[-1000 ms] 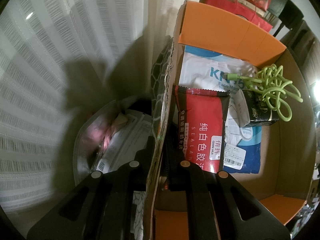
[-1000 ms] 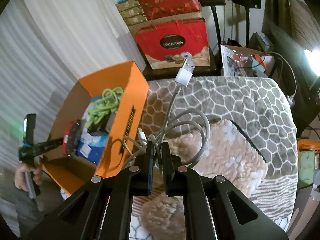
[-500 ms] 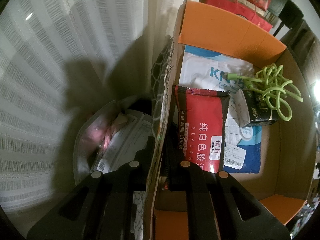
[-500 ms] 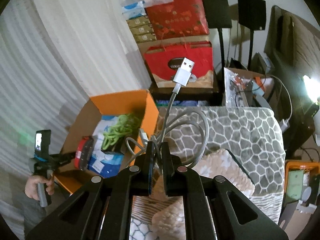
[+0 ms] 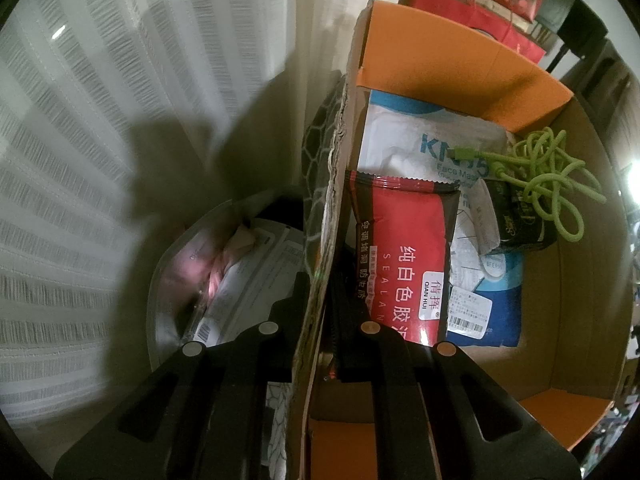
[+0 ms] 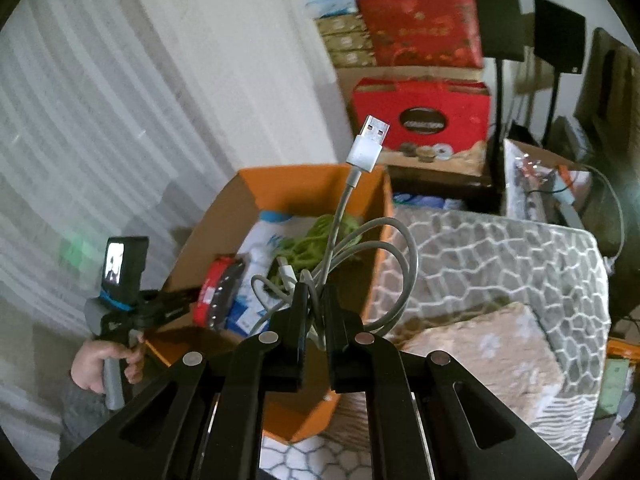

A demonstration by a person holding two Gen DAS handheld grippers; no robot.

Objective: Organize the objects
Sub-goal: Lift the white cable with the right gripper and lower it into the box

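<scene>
Meanwhile right gripper (image 6: 315, 300) clamps coiled white USB cable (image 6: 394, 264) above orange box (image 6: 308, 188); left gripper (image 5: 320, 292) pinches box wall (image 5: 320, 320).

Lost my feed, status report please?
Left gripper shut on box wall. Right gripper shut on coiled white cable, held above the orange box. Nothing blocking the box opening.

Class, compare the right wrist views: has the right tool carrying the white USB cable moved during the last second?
Yes. The right tool with the white USB cable has risen and swung towards the orange box, which now sits directly behind the coil.
</scene>
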